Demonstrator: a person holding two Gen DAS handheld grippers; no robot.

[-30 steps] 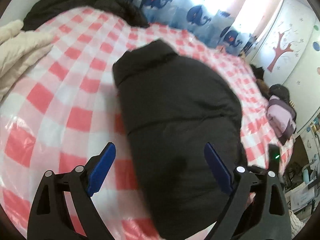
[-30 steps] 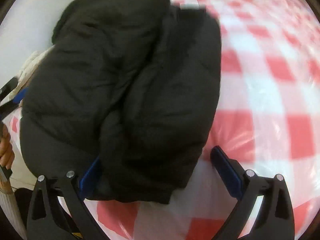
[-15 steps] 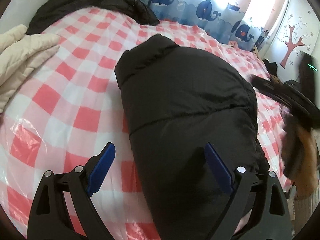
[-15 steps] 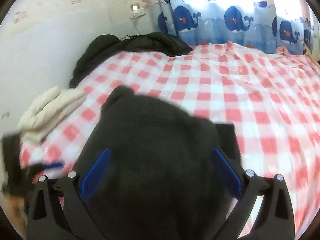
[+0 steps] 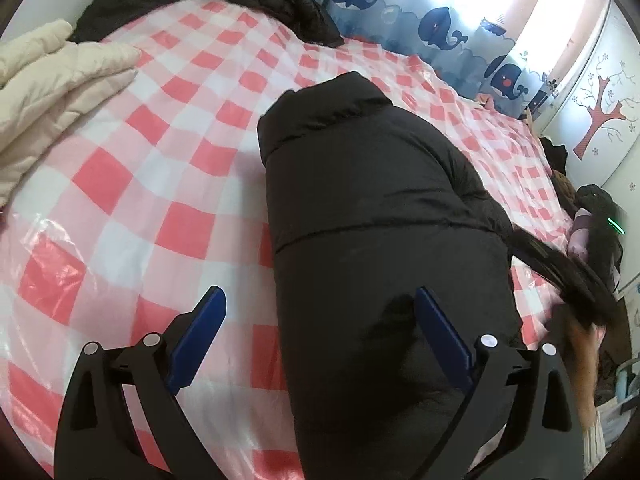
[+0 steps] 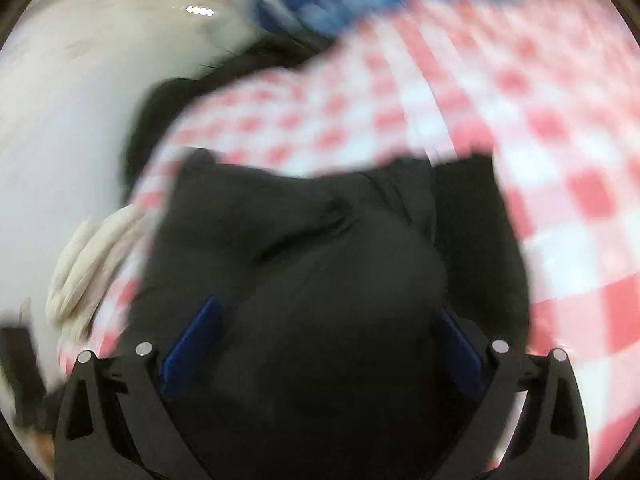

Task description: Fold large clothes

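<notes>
Above black jacket (image 5: 380, 240), tilted left gripper (image 5: 320, 332)

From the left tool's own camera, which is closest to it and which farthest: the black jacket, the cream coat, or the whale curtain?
1. Black jacket: right in front, partly between the open left tool's fingers.
2. Cream coat: off to the left on the checked bedcover.
3. Whale curtain: beyond the bed's far edge, upper right.

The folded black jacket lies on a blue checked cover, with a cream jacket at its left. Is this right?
Not quite. The cover is red and white checked, not blue, as the left wrist view shows. The folded black jacket does lie on it, with the cream jacket at its left.
</notes>
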